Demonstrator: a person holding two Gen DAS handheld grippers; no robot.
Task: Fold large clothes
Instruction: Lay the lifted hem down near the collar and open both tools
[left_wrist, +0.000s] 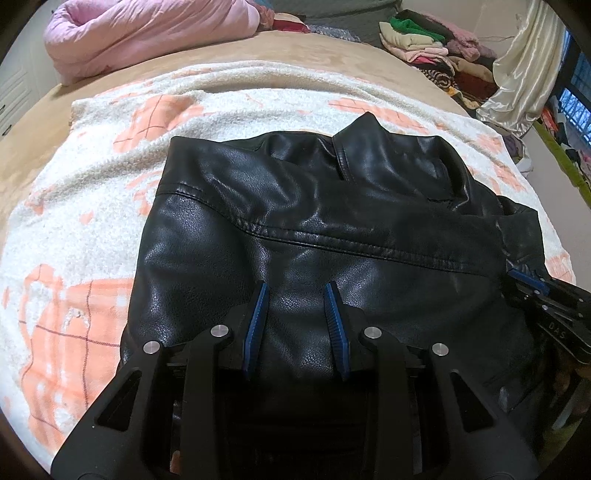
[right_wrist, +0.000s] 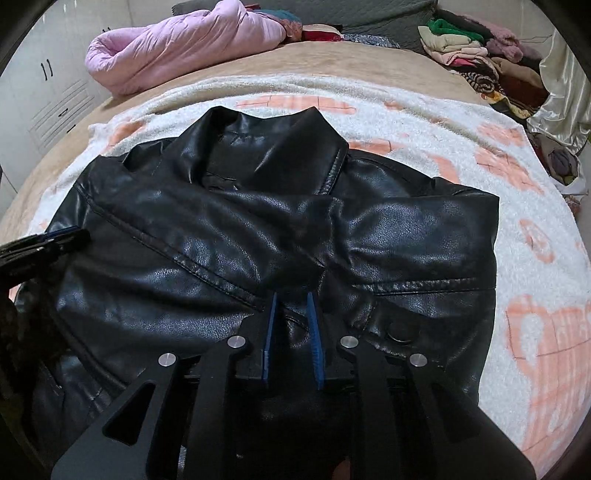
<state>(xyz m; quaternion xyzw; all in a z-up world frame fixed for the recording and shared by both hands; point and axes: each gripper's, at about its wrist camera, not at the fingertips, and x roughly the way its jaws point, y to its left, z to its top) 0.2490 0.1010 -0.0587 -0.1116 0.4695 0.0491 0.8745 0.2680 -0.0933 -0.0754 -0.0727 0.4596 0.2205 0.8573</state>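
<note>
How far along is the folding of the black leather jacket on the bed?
Done: both sleeves lie crossed over the jacket, which rests collar-away on the white and orange blanket. In hand: the left gripper and right gripper each pinch leather at the near hem. Left: folding the hem up toward the collar.

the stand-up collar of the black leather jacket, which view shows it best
The right wrist view: the stand-up collar of the black leather jacket sits near centre, both sides and the opening between them visible. The left wrist view shows the collar smaller, only its raised point and one stitched edge.
</note>
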